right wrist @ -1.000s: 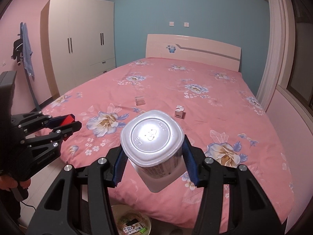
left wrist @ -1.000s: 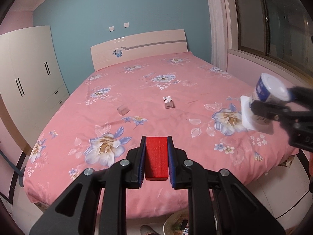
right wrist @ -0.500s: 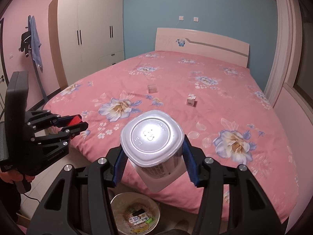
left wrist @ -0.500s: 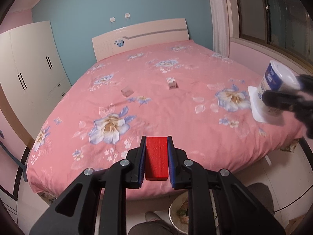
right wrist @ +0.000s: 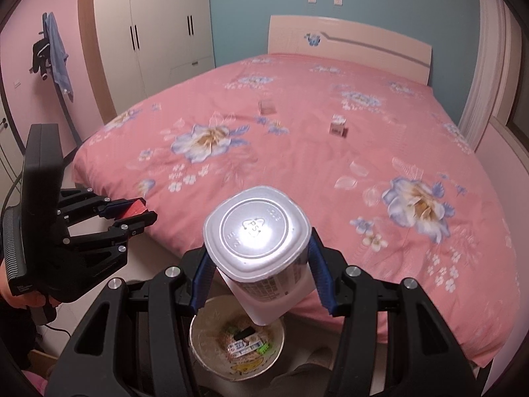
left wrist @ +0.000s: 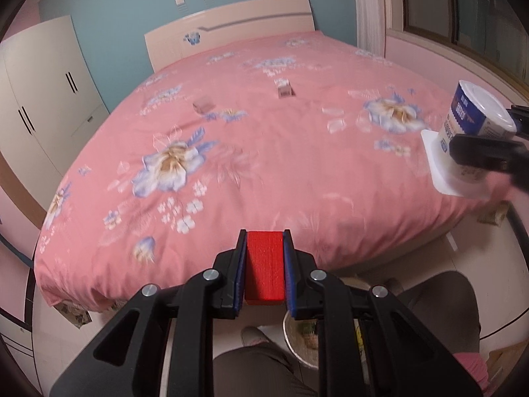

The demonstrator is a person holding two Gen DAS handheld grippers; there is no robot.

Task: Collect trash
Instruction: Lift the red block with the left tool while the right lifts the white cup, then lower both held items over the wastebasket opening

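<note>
White plastic yogurt cup (right wrist: 261,251) sat clamped in the right gripper (right wrist: 261,264) above the round bin (right wrist: 205,344); left gripper (left wrist: 264,271) pinched a red block (left wrist: 264,264) past the pink bed's (left wrist: 231,172) edge.

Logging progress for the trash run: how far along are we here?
Done: wrappers already lie in the round bin. In hand: right gripper holds the white plastic yogurt cup above it; left gripper clamps a red block. Left: two small boxes on the pink bed.

Pink floral bed (right wrist: 297,152), white wardrobe (right wrist: 148,39)
</note>
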